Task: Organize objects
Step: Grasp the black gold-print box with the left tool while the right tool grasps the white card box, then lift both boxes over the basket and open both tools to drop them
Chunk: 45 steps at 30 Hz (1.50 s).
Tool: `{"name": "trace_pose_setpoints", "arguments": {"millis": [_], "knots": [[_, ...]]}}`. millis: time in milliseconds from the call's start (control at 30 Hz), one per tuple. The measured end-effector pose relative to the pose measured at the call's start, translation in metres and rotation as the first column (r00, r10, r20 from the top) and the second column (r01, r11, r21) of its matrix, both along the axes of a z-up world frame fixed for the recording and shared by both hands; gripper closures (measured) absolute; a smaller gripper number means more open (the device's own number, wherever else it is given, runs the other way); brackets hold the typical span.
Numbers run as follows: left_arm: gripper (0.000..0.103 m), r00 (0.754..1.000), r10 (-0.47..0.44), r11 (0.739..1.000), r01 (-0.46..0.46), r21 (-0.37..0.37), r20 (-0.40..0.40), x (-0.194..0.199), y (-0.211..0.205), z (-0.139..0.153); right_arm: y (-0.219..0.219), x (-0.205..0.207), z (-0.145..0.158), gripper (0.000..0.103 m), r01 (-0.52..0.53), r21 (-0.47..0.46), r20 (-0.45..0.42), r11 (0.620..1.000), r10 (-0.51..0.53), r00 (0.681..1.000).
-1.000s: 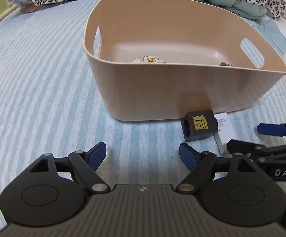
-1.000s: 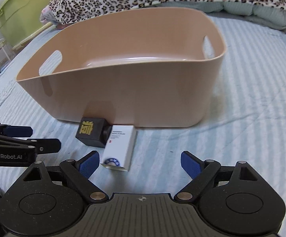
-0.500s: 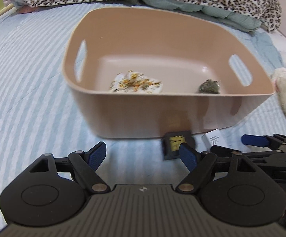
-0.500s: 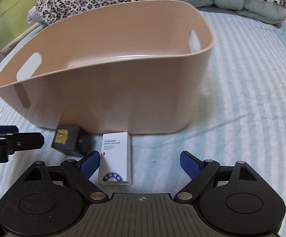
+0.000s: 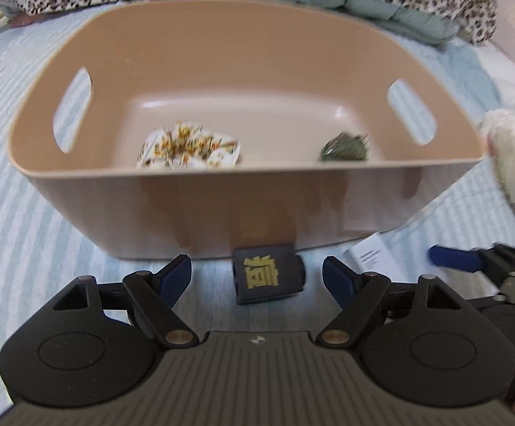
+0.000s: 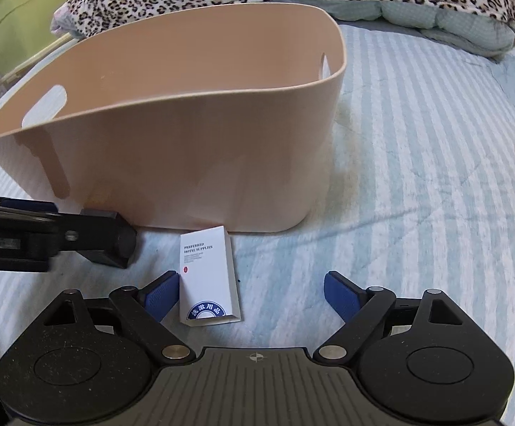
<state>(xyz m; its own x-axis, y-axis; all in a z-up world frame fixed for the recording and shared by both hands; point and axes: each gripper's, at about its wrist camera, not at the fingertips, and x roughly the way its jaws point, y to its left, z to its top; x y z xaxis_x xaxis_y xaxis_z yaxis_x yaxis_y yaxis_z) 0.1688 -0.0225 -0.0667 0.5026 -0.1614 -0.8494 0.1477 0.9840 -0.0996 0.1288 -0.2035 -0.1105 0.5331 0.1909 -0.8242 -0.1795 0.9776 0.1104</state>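
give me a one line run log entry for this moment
left tool: open, over black cube with gold character | right tool: open, at white paper packet | beige plastic tub: two items inside

My right gripper hangs with its jaws spread wide over the striped bedspread, and a white hotel-supplies box lies just beside its left finger. At twelve o'clock stands the beige tub; at nine o'clock my left gripper reaches in over a black block by the tub's base.

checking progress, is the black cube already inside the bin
No, the black cube sits on the bedspread just outside the bin's front wall.
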Motion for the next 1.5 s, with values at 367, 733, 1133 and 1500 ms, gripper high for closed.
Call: {"name": "trace_pose_setpoints", "arguments": {"millis": [367, 733, 1133, 1500], "knots": [[0.056, 0.999, 0.024, 1.000, -0.024, 0.016, -0.024, -0.001, 0.012, -0.017, 0.010, 0.005, -0.002, 0.051, -0.038, -0.038, 0.043, 0.999, 0.040, 0.998], [0.057, 1.000, 0.009, 1.000, -0.010, 0.027, 0.022, -0.030, 0.019, 0.007, 0.014, -0.010, 0.014, 0.075, -0.065, -0.022, 0.061, 0.998, 0.067, 0.996], [0.057, 0.985, 0.014, 0.999, -0.022, 0.047, 0.169, -0.058, 0.038, 0.070, 0.005, -0.034, 0.088, 0.075, -0.092, 0.026, 0.207, 0.995, 0.085, 0.975], [0.057, 0.949, 0.028, 0.998, -0.044, 0.044, 0.313, -0.032, 0.039, 0.130, 0.008, -0.015, 0.155, 0.075, -0.093, 0.048, 0.371, 0.995, 0.068, 0.926]]}}
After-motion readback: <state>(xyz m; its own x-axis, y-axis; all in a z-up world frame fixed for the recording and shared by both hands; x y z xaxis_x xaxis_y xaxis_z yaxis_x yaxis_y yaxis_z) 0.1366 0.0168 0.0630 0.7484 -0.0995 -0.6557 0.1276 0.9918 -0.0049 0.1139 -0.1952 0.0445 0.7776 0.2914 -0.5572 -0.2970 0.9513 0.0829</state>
